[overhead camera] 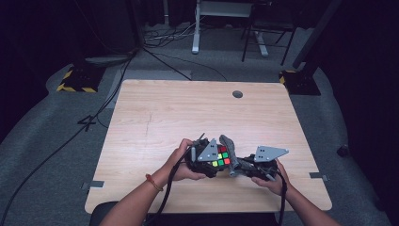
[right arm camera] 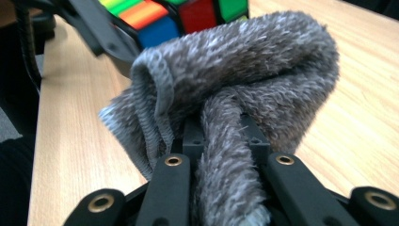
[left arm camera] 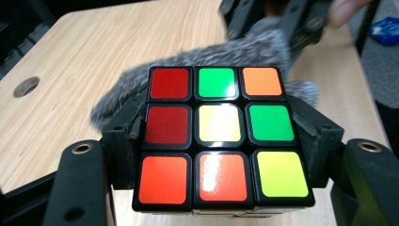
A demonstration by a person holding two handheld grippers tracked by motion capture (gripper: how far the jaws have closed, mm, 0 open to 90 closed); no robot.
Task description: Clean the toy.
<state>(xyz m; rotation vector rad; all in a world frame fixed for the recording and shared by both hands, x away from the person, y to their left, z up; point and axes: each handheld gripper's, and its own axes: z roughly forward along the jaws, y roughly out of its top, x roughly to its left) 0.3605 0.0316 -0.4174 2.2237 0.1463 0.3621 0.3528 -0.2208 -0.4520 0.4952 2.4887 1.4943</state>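
A scrambled puzzle cube (overhead camera: 221,157) with red, green, orange and yellow stickers is clamped between the jaws of my left gripper (overhead camera: 212,160), held a little above the table near its front edge. In the left gripper view the cube (left arm camera: 219,136) sits squarely between the black jaws. My right gripper (overhead camera: 241,167) is shut on a grey fuzzy cloth (overhead camera: 231,153), bunched and folded over its jaws (right arm camera: 244,99). The cloth (left arm camera: 221,52) lies against the far side of the cube, and the cube's corner (right arm camera: 183,14) shows just beyond it.
The light wooden table (overhead camera: 188,113) has a round cable hole (overhead camera: 237,94) near its far edge. Beyond it are grey carpet, cables and stand legs (overhead camera: 195,47). A person's forearms come in from the bottom, with a band on the left wrist (overhead camera: 154,181).
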